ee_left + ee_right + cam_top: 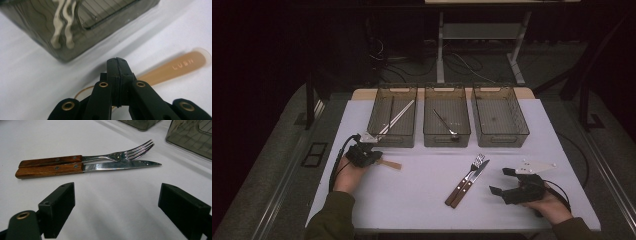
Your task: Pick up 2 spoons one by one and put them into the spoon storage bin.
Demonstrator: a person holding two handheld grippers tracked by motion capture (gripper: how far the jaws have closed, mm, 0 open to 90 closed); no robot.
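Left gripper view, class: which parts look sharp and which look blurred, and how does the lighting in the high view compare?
Left gripper view: the shut left gripper is fairly sharp, while the wooden spoon it clamps and the smoky bin go soft. High view: the white table is lit, the surroundings are nearly black.

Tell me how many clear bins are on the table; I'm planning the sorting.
3, in a row at the table's far side: the left bin holding long utensils, the middle bin with one utensil, the right bin seemingly empty.
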